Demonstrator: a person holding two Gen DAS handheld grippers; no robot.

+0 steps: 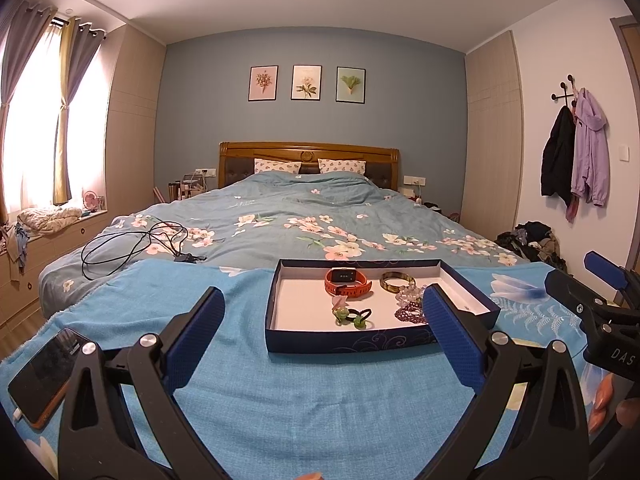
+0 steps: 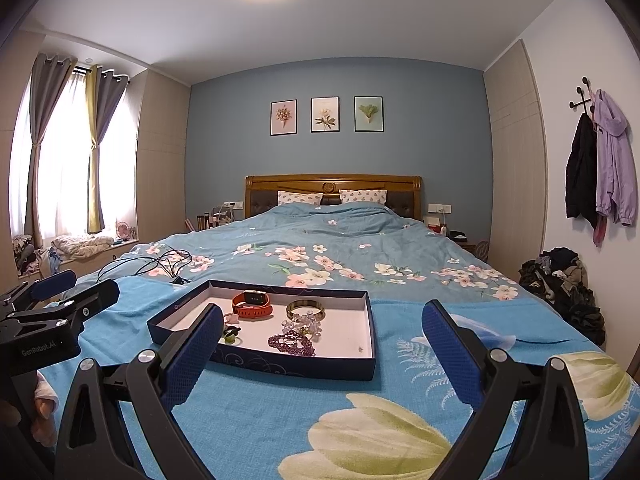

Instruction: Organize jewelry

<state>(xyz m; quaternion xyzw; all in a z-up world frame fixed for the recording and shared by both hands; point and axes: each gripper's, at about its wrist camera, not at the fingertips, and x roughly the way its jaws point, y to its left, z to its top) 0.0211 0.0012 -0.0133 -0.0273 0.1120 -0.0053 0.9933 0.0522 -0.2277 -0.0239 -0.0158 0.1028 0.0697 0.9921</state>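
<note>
A shallow dark-blue box (image 1: pixel 348 344) (image 2: pixel 280 366) with a white floor lies on the blue cloth at the foot of the bed. Inside it are an orange watch (image 1: pixel 347 282) (image 2: pixel 253 305), a brown-gold bangle (image 1: pixel 397 281) (image 2: pixel 305 309), clear beads (image 1: pixel 409 293) (image 2: pixel 302 325), a purple bead bracelet (image 1: pixel 408 314) (image 2: pixel 291 345) and green hair ties (image 1: pixel 352 316) (image 2: pixel 231 334). My left gripper (image 1: pixel 322 308) is open just short of the box's near wall. My right gripper (image 2: pixel 322 322) is open too, beside the box's right part, empty.
A phone (image 1: pixel 44 376) lies on the cloth at the left. A black cable (image 1: pixel 136 246) (image 2: pixel 160 262) is coiled on the floral duvet beyond the box. Clothes are piled on the floor at the right (image 2: pixel 564 284). The right gripper's body (image 1: pixel 600 312) shows at the left wrist view's right edge.
</note>
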